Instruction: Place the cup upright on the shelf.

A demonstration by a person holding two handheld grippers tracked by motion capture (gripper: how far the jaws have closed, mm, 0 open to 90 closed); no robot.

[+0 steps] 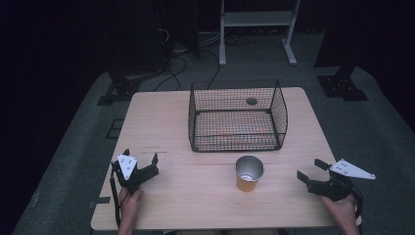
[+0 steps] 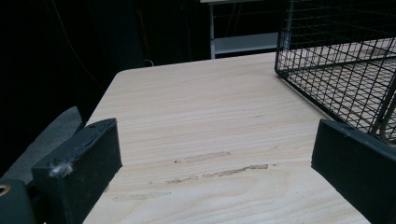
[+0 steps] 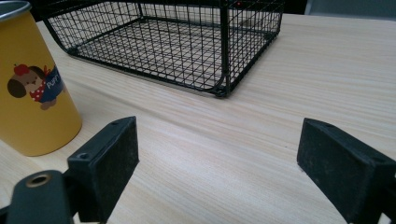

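Your yellow cup (image 1: 249,174) stands upright just in front of the wire basket (image 1: 237,116). Your right gripper (image 1: 311,173) sits to the cup's right, jaws spread and empty; your left gripper (image 1: 141,160) lies well left of it, jaws likewise spread

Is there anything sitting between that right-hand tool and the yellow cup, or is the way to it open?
Nothing visible stands in the way. The right tool is open, and bare table lies between it and the yellow cup. The wire basket sits farther back, beyond the cup.
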